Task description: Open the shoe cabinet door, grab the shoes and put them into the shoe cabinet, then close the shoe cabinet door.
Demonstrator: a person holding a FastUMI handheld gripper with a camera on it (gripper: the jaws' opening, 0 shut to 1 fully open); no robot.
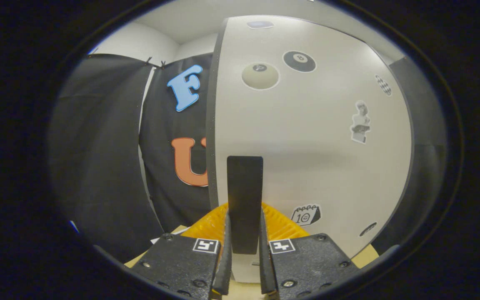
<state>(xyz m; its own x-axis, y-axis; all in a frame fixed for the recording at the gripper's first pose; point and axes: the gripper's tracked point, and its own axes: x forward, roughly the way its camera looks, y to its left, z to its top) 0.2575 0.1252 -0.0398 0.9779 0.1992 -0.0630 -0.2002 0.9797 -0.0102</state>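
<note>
Soft, even light from above leaves the pale cabinet door (306,137) bright, with no hard glare and only a faint grey band of shade across its middle. The fisheye lens bows the door's straight edges into curves, strongest toward the rim. The claw (245,250), closed on the dark handle (245,200), looks slightly soft and dim.

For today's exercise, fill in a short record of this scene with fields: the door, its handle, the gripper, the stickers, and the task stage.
door: white shoe cabinet door, seen close up, just beyond the fingers
handle: dark vertical handle on the door, its lower end between the fingers
gripper: hand-held gripper, both fingers pressed on the handle
stickers: two billiard-ball stickers near the top, a figure sticker, a calendar sticker beside the handle
task stage: gripping the handle; whether the door is being opened or closed cannot be told
</note>
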